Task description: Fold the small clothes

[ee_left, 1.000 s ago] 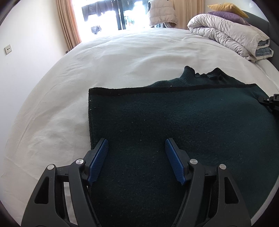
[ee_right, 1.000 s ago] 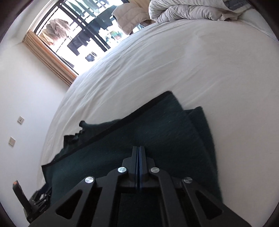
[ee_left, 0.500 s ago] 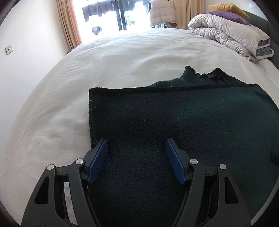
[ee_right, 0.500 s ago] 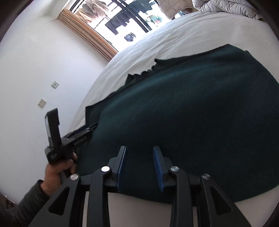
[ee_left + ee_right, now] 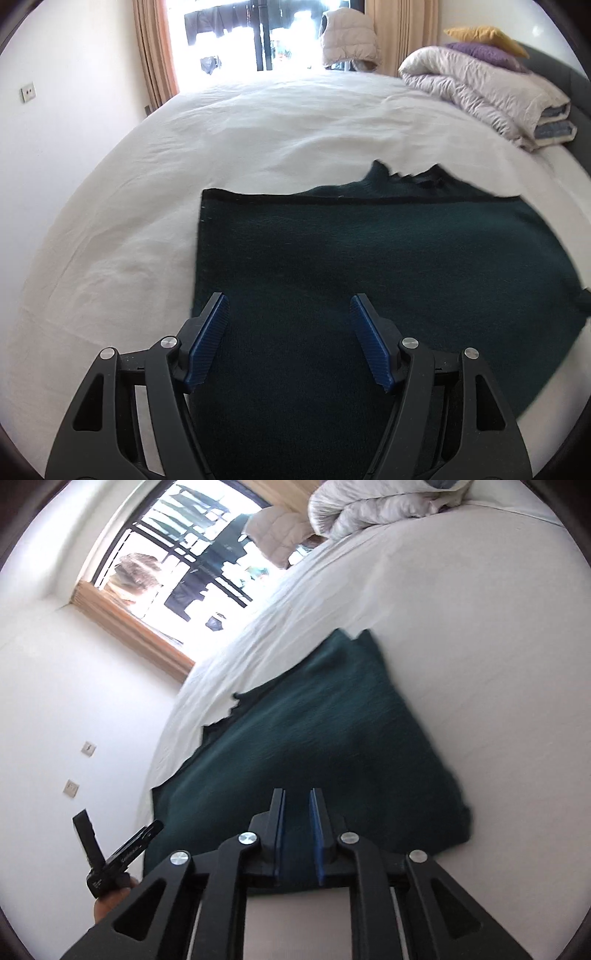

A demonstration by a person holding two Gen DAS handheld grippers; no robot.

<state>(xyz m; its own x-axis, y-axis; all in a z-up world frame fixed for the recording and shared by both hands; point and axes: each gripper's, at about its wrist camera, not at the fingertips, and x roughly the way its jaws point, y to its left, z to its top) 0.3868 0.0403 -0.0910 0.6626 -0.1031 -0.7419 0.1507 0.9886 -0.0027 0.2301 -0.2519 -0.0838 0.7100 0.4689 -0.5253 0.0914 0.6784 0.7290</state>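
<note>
A: Item one, largest: the bed (image 5: 295, 122), white sheet, creased. Contents?

B: One dark green sweater (image 5: 369, 280), folded, lying flat on the sheet directly ahead of and under both grippers. Beyond it, well apart toward the headboard end, a rolled pale duvet (image 5: 480, 88) with a purple cushion (image 5: 484, 53) and a yellow cushion (image 5: 480, 33) on top.

A: Item two, the sweater itself.

B: Knit, near-black green, dark trim along the far folded edge, ragged collar peeking out past that edge. Surface smooth; the edge to the right of the right gripper (image 5: 297, 805) is blurred.

A: Differences between views?

B: Left wrist view: cushions, headboard, a pale quilted vest (image 5: 349, 44) hanging by the window, one wall socket. Right wrist view: the left gripper (image 5: 122, 853) seen from outside, to the lower left of the right gripper, a hand (image 5: 107, 901) wrapped round its handle; two wall sockets; laundry outside the window (image 5: 192, 561).

A: Item three, left gripper (image 5: 290, 306), own view.

B: Jaws wide, blue pads above the sweater's near left part, nothing between them.

A: Item four, right gripper.

B: Jaws narrow with a clear gap, just been closing; pads over the sweater's near edge, no cloth pinched.
</note>
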